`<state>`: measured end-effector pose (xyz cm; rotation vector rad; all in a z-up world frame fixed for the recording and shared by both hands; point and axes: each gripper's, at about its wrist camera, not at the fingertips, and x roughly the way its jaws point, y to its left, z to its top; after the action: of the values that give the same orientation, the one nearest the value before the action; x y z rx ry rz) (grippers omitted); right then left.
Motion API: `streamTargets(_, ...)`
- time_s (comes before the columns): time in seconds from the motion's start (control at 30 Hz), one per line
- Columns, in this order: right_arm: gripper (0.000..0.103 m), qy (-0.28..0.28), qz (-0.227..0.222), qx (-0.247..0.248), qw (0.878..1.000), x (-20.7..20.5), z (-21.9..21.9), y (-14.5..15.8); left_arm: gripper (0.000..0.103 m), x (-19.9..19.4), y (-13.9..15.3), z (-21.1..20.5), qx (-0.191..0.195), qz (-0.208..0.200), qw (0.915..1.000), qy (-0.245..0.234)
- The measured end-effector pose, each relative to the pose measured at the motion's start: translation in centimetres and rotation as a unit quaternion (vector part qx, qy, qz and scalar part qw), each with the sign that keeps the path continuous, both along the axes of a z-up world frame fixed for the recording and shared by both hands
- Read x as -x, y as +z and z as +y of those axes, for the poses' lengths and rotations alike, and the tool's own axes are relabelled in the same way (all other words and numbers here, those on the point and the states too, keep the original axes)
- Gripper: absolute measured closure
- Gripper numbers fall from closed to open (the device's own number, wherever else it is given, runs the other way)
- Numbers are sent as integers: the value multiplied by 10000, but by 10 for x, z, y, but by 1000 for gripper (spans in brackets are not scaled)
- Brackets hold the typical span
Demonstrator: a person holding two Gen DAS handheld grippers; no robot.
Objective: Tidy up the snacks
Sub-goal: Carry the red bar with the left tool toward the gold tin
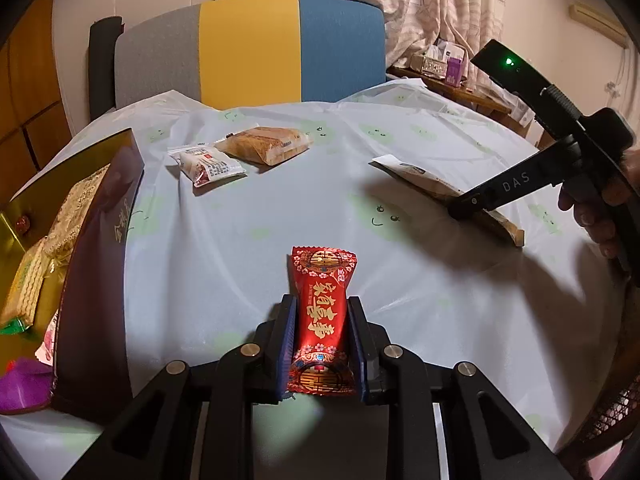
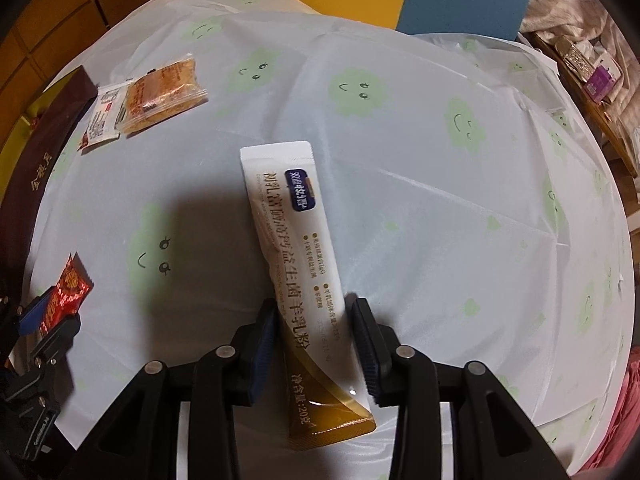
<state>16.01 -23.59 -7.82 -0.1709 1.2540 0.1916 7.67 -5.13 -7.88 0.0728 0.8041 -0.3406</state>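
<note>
- My left gripper (image 1: 322, 344) is clamped on a red candy packet (image 1: 322, 320) printed with gold characters; both blue pads press its sides and the packet points away from me, above the tablecloth (image 1: 240, 240).
- In the right wrist view that same left gripper (image 2: 56, 312) sits at the near left edge with the red candy packet (image 2: 66, 294) sticking out of it.
- My right gripper (image 2: 316, 344) grips a long white and gold powder sachet (image 2: 296, 248); the pads close on its lower half, the gold end hangs near me and the white end points to the far side, tilted slightly left.
- From the left wrist view I see the right gripper (image 1: 468, 204) at the right, holding the powder sachet (image 1: 420, 180) clear of the cloth, its shadow falling underneath.
- 2 more snacks lie on the far left of the table: a clear-wrapped golden cake (image 1: 266, 145) and a small white and red packet (image 1: 208, 166) just beside it, overlapping at the edges.
- The right view shows the same pair, golden cake (image 2: 164, 94) and white and red packet (image 2: 104, 118), well apart from the sachet.
- A dark maroon gift box (image 1: 100, 260) stands at the left edge of the table, with pale wrapped snacks (image 1: 64, 216) inside it.
- A grey, yellow and blue chair back (image 1: 248, 48) rises beyond the far edge.
</note>
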Motion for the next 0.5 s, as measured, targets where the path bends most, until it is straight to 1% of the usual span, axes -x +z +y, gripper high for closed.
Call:
streamTargets(0.1, 62, -90, 12, -123, 9999, -6, -4, 4, 77, 0, -1, 3, 95, -18, 10000, -11)
streamTargets(0.2, 61, -167, 44, -430, 9989, -11, -10, 7, 77, 0, -1, 6, 234, -6, 9997, -14)
streamTargets(0.3, 61, -216, 7, -493, 9986, -17, -14, 8, 77, 1, -1, 6, 242, -25, 9997, -10)
streamTargets(0.4, 61, -146, -46, -531, 9985, -19, -13, 11, 77, 2, -2, 7, 286, -31, 9996, 4)
streamTargets(0.5, 61, -99, -93, -534, 9985, -13, -8, 14, 77, 2, -2, 9, 348, -25, 9994, -1)
